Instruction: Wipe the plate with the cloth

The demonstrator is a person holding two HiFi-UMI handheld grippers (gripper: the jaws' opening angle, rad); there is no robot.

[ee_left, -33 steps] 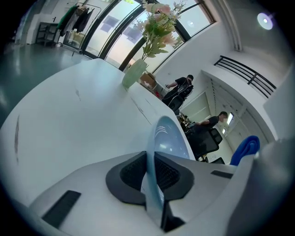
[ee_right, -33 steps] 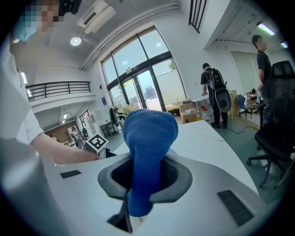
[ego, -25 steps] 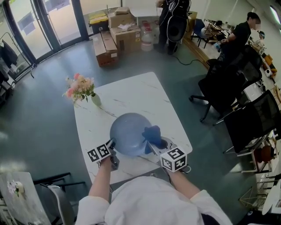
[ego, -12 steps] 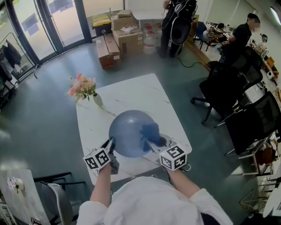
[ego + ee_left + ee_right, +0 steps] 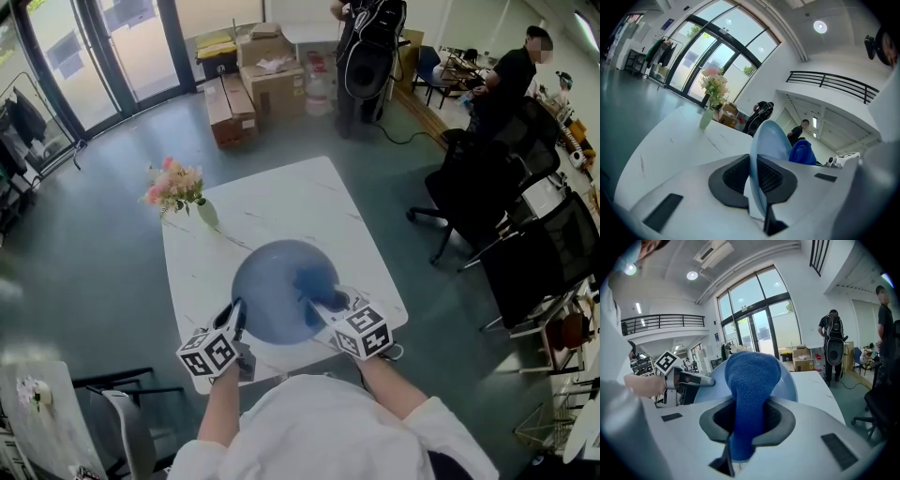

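The left gripper's (image 5: pixel 757 174) jaws are closed tight on the near rim of the pale blue plate (image 5: pixel 769 139), which stands on edge between the pads and runs up and away from them. The right gripper's (image 5: pixel 748 422) jaws are clamped on a blue cloth (image 5: pixel 752 378); the bunched cloth stands up out of them as a rounded wad in front of the plate's face.

In the head view the wad lies over the right half of the plate, with the right gripper just beside the plate's near right edge and the left gripper at its near left edge. Each gripper's cube with square markers sits nearer the person than the plate does. The left hand (image 5: pixel 644 384) shows in the right gripper view, to the left of the plate.

The plate is held over the near end of a white, marble-patterned counter (image 5: pixel 281 202). Beyond the plate and to its left, near the counter's far left edge, stands a small vase of pink flowers (image 5: pixel 178 192).

Well beyond the plate, past the counter's far end, cardboard boxes (image 5: pixel 267 80) sit on the grey floor, with glass doors (image 5: pixel 94 47) further left. A person carrying a black backpack (image 5: pixel 366 47) stands to the right of the boxes. Far to the plate's right are black chairs (image 5: pixel 478 187) and another person (image 5: pixel 511 70) at a cluttered desk.
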